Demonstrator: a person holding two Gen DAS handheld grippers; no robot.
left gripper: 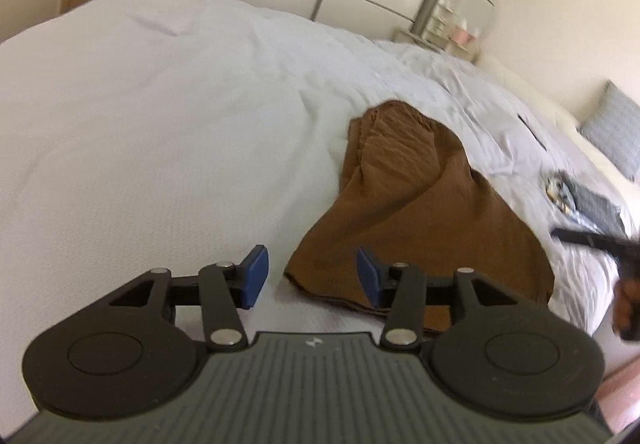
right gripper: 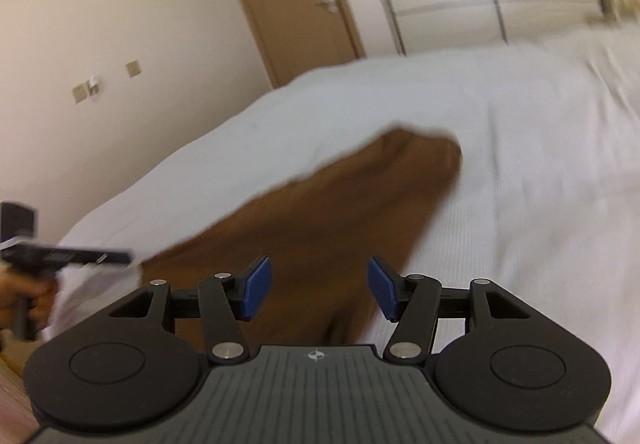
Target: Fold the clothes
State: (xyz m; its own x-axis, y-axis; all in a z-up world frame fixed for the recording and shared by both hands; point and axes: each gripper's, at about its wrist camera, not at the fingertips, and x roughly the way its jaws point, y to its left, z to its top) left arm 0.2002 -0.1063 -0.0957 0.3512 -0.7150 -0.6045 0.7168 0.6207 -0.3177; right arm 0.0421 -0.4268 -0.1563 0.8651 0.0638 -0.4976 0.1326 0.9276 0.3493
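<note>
**Left wrist and right wrist: both sets of fingers free, brown garment loose on the bed**

Left wrist view first. My left gripper (left gripper: 308, 276) has its blue fingers (left gripper: 254, 272) apart with nothing between them; they sit just above the near hem of the brown garment (left gripper: 424, 212), which lies rumpled on the white bed (left gripper: 140, 124), its far end bunched into a ridge. At the right edge I see the other handheld unit, blurred. The risk I judge here: if I close on the hem now, I could pinch the bedcover along with it, or take only one layer, and the fold would drag crooked.

Right wrist view. My right gripper (right gripper: 319, 290) also stands with fingers (right gripper: 384, 286) apart and empty, over the same brown garment (right gripper: 320, 204). This picture is smeared, so I cannot read the cloth's edges well. Grabbing from a blurred read could mean catching mid-panel rather than a corner, bunching the fabric further. The left unit shows at the left edge, well apart, so a clash looks unlikely.
</note>
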